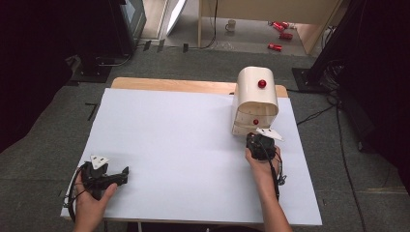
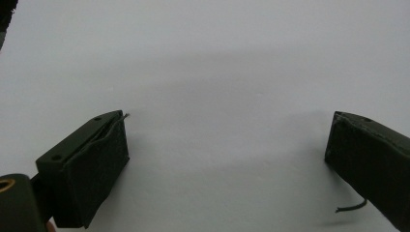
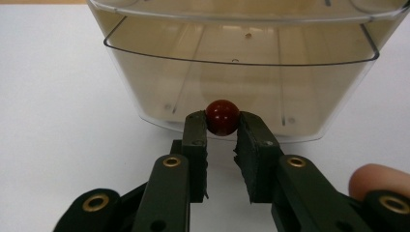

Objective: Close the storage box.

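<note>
Right gripper view: gripper [image 3: 222, 129] clamps round glossy knob [image 3: 222, 117].

No legible markings found.
No text, label, brand, number or sign can be read on the cream drawer box [image 1: 255, 100] or anywhere near it, on the white table sheet [image 1: 183, 145].

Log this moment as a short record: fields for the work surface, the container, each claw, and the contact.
surface: white sheet over a wooden table
container: cream plastic drawer box with a rounded top, far right of the sheet
knobs: red round knob on top; small red ball knob on the clear lower drawer
right claw: shut on the small red ball knob
left claw: open, resting on the bare sheet at the near left
clear lower drawer: looks empty
</note>
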The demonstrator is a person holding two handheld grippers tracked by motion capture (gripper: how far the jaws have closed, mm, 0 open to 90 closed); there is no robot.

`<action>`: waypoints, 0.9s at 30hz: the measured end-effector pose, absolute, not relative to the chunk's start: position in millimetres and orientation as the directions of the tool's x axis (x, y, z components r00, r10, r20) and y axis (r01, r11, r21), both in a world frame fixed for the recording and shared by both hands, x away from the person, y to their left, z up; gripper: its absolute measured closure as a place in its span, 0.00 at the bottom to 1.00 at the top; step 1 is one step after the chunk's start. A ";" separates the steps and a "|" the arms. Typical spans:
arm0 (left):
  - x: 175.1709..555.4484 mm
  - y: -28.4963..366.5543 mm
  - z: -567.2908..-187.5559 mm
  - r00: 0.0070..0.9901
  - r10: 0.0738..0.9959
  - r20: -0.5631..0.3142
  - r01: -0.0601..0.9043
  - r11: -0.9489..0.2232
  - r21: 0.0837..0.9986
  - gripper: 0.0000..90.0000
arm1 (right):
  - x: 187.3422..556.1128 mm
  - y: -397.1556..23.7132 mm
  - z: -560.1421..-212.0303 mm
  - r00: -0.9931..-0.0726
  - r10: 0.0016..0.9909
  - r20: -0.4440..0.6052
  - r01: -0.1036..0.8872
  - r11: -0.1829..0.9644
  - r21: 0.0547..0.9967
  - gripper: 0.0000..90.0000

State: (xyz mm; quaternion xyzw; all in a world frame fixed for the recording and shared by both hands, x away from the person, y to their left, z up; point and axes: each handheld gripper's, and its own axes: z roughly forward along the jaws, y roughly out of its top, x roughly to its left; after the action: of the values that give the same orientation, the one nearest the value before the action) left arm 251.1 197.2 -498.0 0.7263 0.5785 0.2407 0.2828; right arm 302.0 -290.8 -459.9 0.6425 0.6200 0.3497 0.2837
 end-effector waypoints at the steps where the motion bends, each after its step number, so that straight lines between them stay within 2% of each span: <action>1: 251.1 197.1 -498.1 0.214 0.977 0.022 0.704 -0.169 0.690 0.02 | 302.6 -291.1 -460.3 -0.013 0.995 0.100 0.598 -0.072 0.798 0.84; 27: 251.1 197.1 -498.1 0.215 0.976 0.023 0.704 -0.171 0.689 0.02 | 308.4 -295.6 -471.2 -0.003 0.997 0.082 0.596 -0.064 0.801 0.83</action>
State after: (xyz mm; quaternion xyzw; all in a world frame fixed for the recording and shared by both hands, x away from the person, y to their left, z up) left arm 251.1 197.1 -498.1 0.7262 0.5785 0.2409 0.2828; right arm 308.4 -295.6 -471.2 0.6432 0.6189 0.3439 0.2914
